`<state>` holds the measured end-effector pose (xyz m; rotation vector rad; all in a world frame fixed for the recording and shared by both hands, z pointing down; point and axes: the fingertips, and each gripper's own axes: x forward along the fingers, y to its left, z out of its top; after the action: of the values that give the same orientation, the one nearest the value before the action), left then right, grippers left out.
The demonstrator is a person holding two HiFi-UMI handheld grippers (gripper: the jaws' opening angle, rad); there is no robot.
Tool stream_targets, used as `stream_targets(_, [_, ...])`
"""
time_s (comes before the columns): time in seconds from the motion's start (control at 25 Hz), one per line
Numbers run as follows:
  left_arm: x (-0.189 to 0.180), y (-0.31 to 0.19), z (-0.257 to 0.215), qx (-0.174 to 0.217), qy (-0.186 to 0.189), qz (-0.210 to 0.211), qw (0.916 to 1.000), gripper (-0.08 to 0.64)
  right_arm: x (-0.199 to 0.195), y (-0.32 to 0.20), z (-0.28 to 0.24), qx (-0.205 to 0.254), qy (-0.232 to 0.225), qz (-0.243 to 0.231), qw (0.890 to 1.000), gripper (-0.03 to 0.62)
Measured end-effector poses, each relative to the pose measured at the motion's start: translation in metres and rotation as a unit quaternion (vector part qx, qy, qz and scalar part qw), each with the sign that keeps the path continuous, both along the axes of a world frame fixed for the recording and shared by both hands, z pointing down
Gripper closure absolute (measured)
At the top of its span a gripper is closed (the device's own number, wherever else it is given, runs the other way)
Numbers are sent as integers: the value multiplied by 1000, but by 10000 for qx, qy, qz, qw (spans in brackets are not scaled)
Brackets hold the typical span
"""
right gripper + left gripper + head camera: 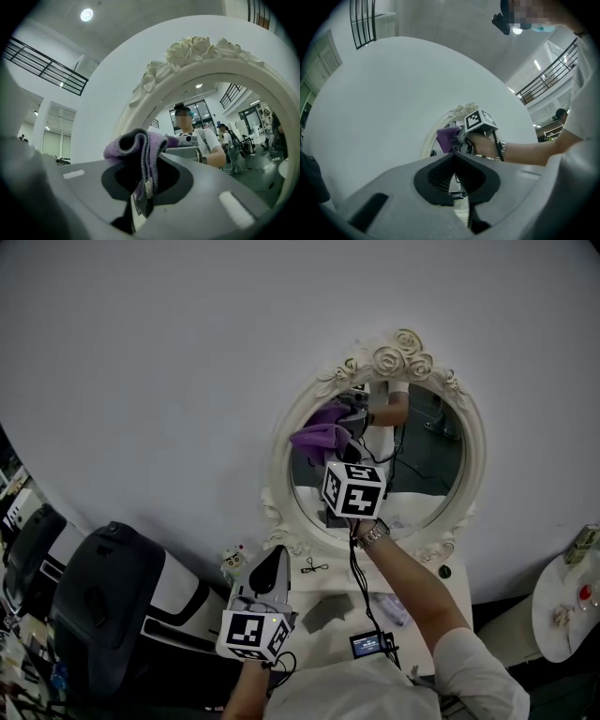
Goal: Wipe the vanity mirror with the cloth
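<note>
While the right tongs (348,447) clamp the purple fabric cloth (317,437) at the upper left of the oval white-framed vanity mirror (474,442), the left tongs (270,568) hang closed, empty, below its frame.

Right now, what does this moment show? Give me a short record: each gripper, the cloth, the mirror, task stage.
right gripper: shut on the purple cloth, raised to the mirror
left gripper: shut, empty, held low in front of the table
purple cloth: bunched, at the upper left of the glass, seemingly touching it
vanity mirror: oval, white rose-carved frame, upright against the wall
task stage: cloth is on the mirror, wiping appears under way
</note>
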<state>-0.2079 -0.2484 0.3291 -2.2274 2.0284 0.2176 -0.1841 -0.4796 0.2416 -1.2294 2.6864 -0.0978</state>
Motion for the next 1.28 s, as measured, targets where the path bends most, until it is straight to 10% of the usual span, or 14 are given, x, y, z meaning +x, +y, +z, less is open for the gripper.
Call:
stream_targets(0.32, [10,-10,3,-63,-65,161,9998,560,27,-17,4,-49,-55,362,9993,538])
stream_targets(1.28, [141,-63,17,-231,-132,1859,9822,560,281,-80,26,-183,272,2595,9652,535])
